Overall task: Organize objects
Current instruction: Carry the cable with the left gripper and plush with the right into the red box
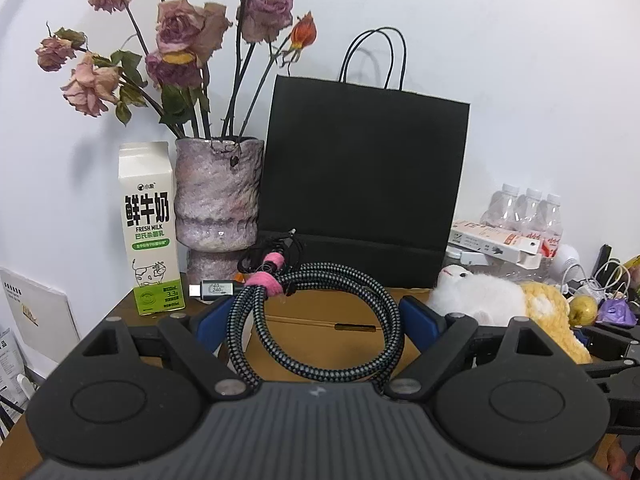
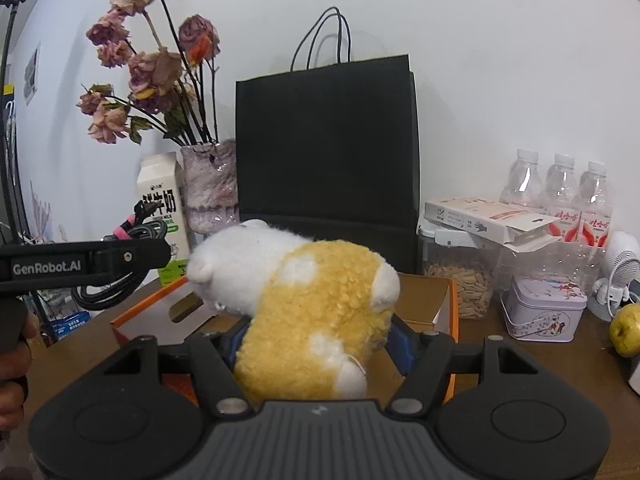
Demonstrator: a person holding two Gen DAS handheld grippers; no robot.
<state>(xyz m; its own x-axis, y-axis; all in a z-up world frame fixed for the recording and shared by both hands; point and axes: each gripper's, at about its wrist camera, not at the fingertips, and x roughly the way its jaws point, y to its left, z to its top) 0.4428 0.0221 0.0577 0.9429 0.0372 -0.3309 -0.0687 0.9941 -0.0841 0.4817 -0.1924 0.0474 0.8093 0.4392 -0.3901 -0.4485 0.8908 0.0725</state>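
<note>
Your plush toy (image 2: 316, 312) hides the right hand-held gripper's (image 2: 320, 344) pads and most of the cardboard box (image 2: 436, 300). At the frame's top, the dried roses (image 1: 180, 28) are cut off. The milk carton's (image 1: 150, 228) small print is unreadable.

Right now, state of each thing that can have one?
left hand-held gripper: shut on coiled cable
right hand-held gripper: shut on plush toy
cardboard box: open, under both
black paper bag: upright
milk carton: upright, closed
flat white box: end flap open
</note>
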